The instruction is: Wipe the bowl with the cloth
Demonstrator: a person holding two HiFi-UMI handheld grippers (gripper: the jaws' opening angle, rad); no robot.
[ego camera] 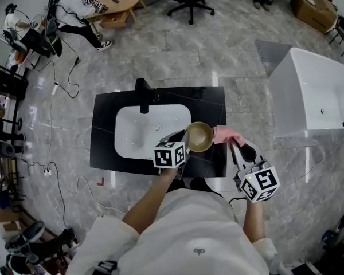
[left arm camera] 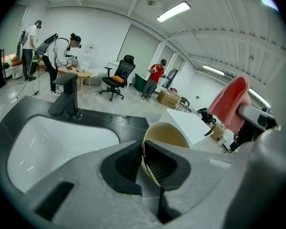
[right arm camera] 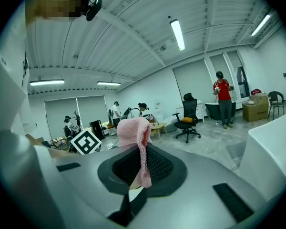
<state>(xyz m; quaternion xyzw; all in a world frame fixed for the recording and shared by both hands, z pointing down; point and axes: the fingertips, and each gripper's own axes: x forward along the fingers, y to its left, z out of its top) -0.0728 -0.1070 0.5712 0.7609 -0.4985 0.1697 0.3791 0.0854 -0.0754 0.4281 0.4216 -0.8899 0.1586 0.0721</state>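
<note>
The left tool point(left arm camera: 144, 160) is pinching the rim of the tan bowl point(ego camera: 199, 136), its jaws nearly together on the thin wall. It is holding the bowl tilted, apparently clear of the black bench point(ego camera: 103, 125), just right of the white sink point(ego camera: 136, 132). The right tool point(right arm camera: 139, 168) is clamping a fold of the pink cloth point(right arm camera: 135, 135) close beside the bowl. With so slim a one-edge grip, pressing the cloth in hard is risking the bowl twisting loose and dropping. The cloth's narrow fold is also risking slipping free.
</note>
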